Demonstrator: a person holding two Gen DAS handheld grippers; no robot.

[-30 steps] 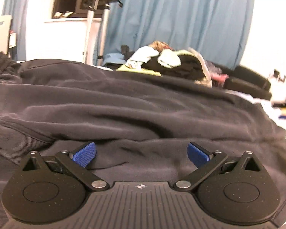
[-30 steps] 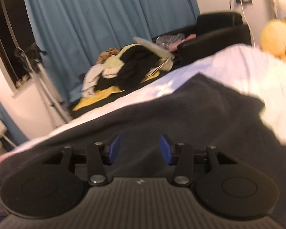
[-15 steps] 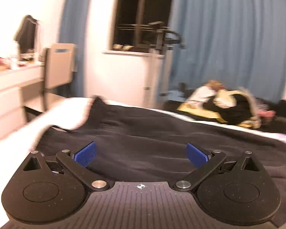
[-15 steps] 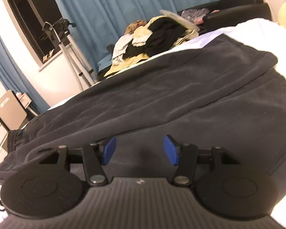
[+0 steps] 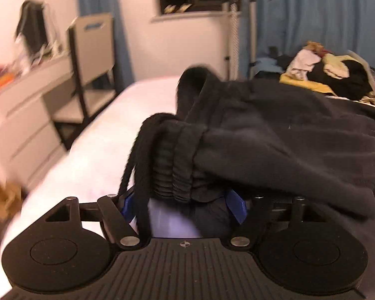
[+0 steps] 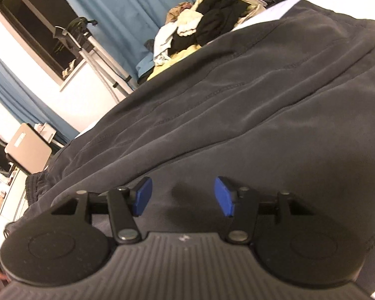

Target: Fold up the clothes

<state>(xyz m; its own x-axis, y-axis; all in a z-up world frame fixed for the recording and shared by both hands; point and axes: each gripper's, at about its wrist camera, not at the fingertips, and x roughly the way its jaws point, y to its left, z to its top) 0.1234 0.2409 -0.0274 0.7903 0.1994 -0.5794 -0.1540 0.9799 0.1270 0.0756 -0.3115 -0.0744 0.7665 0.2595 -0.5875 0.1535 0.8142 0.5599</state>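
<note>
Jaws, left: we see the left gripper with its blue pads apart and the elastic waistband of the dark sweatpants bunched between them — whether the pads are pinching the cloth we cannot tell, as the fabric hides their inner faces.
Drawstring: the black drawstring loops over the left pad and hangs in front of it; we judge it could snag when the fingers close.
Jaws, right: the right gripper stands wide apart, holding nothing, just above the flat cloth of a trouser leg.
Garment: the sweatpants lie spread across the white bed, waistband end at the left gripper, legs running off to the right.
Reason for placement: we read the left gripper as taking the waistband because it is the firm edge for lifting a fold — the right waits low over the leg to take a second hold.
Surroundings: heap of clothes by the blue curtain; chair and white drawers beside the bed.
</note>
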